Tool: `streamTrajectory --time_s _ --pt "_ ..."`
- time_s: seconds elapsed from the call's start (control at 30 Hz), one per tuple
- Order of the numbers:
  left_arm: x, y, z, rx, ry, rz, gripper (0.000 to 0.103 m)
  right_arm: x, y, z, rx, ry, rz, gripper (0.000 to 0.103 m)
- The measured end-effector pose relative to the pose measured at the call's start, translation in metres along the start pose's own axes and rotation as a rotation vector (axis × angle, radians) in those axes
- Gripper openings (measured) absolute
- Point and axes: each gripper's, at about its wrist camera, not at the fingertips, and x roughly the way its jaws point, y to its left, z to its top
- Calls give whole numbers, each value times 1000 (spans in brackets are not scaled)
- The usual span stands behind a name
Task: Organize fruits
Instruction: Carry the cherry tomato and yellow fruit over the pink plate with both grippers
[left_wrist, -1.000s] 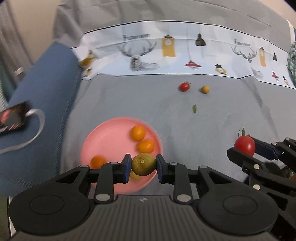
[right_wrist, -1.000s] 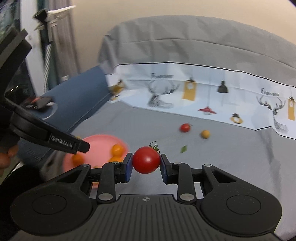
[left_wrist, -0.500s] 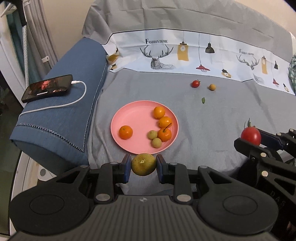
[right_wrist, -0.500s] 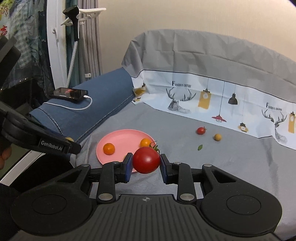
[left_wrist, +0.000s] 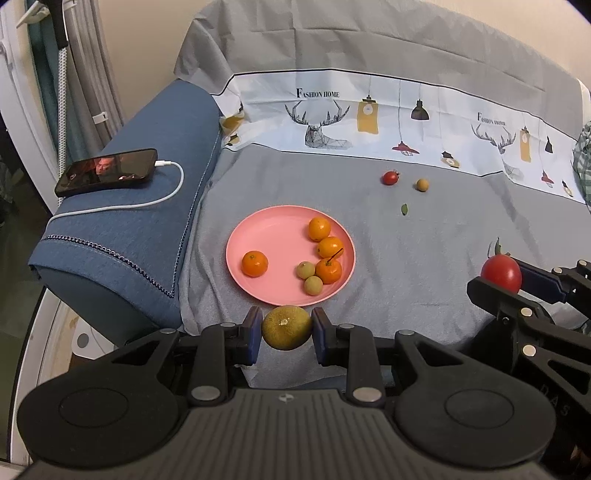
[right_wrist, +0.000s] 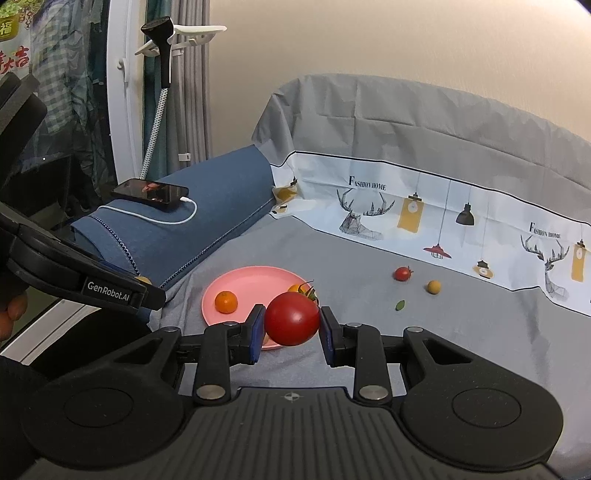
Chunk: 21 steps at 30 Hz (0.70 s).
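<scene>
Grey cloth (left_wrist: 424, 258) over a sofa seat, deer-print strip along the back, blue bolster off to one side.

Left gripper (left_wrist: 286, 328) clamped on a dull green citrus (left_wrist: 286, 326), pads on its two flanks, stem scar facing the lens. Firm rind by the look, light, slightly waxy; likely tolerates a squeeze at the widest girth without bruising.

Just ahead of those fingertips, pink plate (left_wrist: 258, 229): four oranges and two small pale fruits, most crowded on the side toward the other claw. Bare patch on the bolster side, probably the safest drop spot.

Right gripper (right_wrist: 291, 326) closed on a red tomato (right_wrist: 291, 323), pads at its equator, green calyx on top. Thin-skinned, soft, smooth; judged easy to split or let slip, so gentle hold across the middle only.

Well beyond both claws, near the print strip: small red tomato (left_wrist: 390, 177), small tan fruit (left_wrist: 422, 184), loose leaf (left_wrist: 405, 209) nearer in.
</scene>
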Motion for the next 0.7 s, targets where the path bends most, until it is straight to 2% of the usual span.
streamTrajectory --time_s 0.7 --pt "7 2 -1 -9 19 -3 32 5 0 -2 9 23 3 32"
